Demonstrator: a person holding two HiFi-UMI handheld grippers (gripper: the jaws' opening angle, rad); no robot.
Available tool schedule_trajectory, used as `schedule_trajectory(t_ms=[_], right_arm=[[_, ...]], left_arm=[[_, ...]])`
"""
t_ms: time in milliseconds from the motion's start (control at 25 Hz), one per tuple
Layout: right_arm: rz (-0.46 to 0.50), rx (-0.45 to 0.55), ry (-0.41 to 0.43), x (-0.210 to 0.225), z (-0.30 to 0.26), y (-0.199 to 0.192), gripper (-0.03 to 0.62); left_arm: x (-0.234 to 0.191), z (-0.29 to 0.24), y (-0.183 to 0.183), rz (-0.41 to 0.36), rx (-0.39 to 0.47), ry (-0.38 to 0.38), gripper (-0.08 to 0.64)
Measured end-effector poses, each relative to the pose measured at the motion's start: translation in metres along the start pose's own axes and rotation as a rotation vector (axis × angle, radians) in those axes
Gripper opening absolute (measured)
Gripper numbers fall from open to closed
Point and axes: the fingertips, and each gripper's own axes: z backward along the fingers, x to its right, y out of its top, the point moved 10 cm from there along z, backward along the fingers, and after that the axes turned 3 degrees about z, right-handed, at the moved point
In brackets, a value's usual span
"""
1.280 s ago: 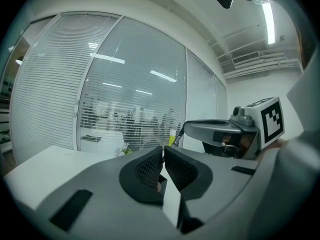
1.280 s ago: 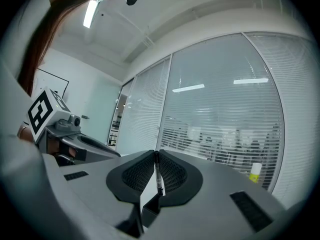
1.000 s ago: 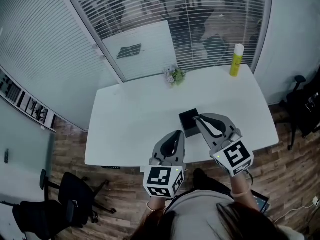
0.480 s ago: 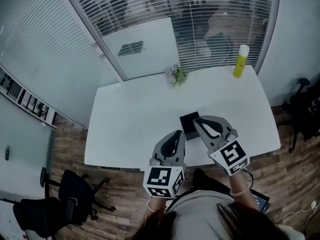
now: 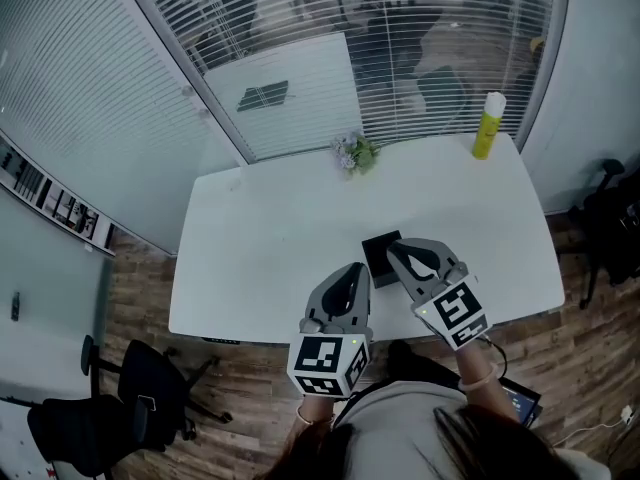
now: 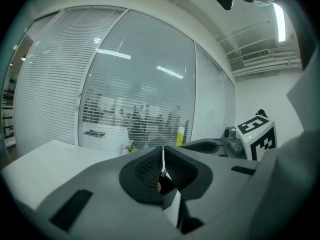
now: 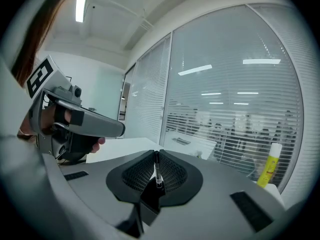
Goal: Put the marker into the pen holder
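Black pen holder [image 5: 376,260] near front edge of white table [image 5: 270,238]. Right gripper [image 5: 394,249] clamped on thin marker [image 7: 157,173], tip at holder. Left gripper [image 5: 354,268] jaws together, nothing between, just beside holder. Yellow bottle [image 5: 488,126] at far corner.

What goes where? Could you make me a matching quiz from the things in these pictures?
Things: 1 yellow plastic bottle; 2 small green flowering plant; 3 black square pen holder; 4 thin black-and-white marker.
Places: A between the right hand-held gripper's jaws; B white table's far right corner; C table's near edge; D middle of far edge.
Pairs: 1-B, 2-D, 3-C, 4-A.
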Motion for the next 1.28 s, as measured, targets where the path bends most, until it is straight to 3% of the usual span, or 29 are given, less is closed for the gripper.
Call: schedule_trajectory(t_ms=[480,1280], right_arm=[[-0.061,-0.054,0.041,0.003,-0.024,-0.027,0.057],[-0.069,-0.221,0.109,0.001,-0.057,-0.059,0.057]], left_arm=[[-0.01,-0.015,-0.001,0.016,-0.011,0.002,0.029],[-0.029,-0.027,-0.006,0.049,-0.029,0.031,0.029]])
